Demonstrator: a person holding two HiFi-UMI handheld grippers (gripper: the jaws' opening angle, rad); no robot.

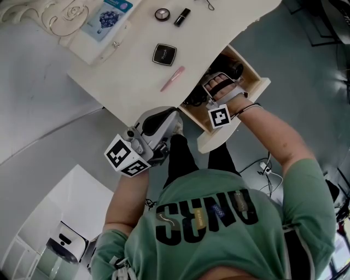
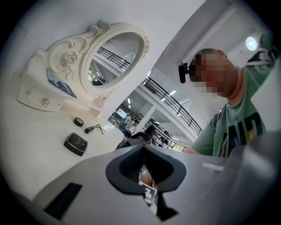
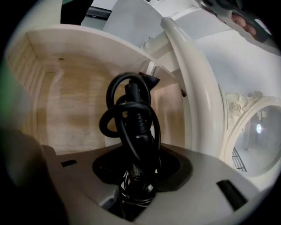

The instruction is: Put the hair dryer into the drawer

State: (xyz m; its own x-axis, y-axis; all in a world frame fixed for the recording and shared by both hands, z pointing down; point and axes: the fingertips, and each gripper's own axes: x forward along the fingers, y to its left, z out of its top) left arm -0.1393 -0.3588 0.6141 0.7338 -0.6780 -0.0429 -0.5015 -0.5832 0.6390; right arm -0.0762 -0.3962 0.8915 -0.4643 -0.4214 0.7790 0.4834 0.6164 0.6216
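Far left in head view, the table (image 1: 131, 76) carries a mirror (image 1: 60, 13) and a blue packet (image 1: 109, 16). Further right on it are a black compact (image 1: 164, 54), a pink tube (image 1: 172, 78) just below that, and a lipstick (image 1: 182, 17) near the far edge.

My left gripper (image 1: 167, 124) sits at the table's near edge, beside the drawer's left side and touching nothing. In the left gripper view its body (image 2: 147, 176) fills the lower frame. The jaws look closed or nearly so, w/ only a thin slit showing thru, and I see nothing between them. Beyond it are the mirror (image 2: 116, 57) and the compact (image 2: 75, 143) on the tabletop.

Right of centre the drawer (image 1: 252, 74) is pulled out from under the table. The dryer (image 1: 232, 69) lies inside it as a black shape against the wood. My right gripper (image 1: 217, 82) reaches down into the drawer, w/ a hand (image 1: 225, 94) strapped round it.

In the right gripper view the gripper (image 3: 138, 180) is clamped tight on the dryer (image 3: 131, 118). The black cord loops up in coils just above the jaws. The drawer's wood walls (image 3: 66, 101) are behind and to the left, and the white table frame is at right.
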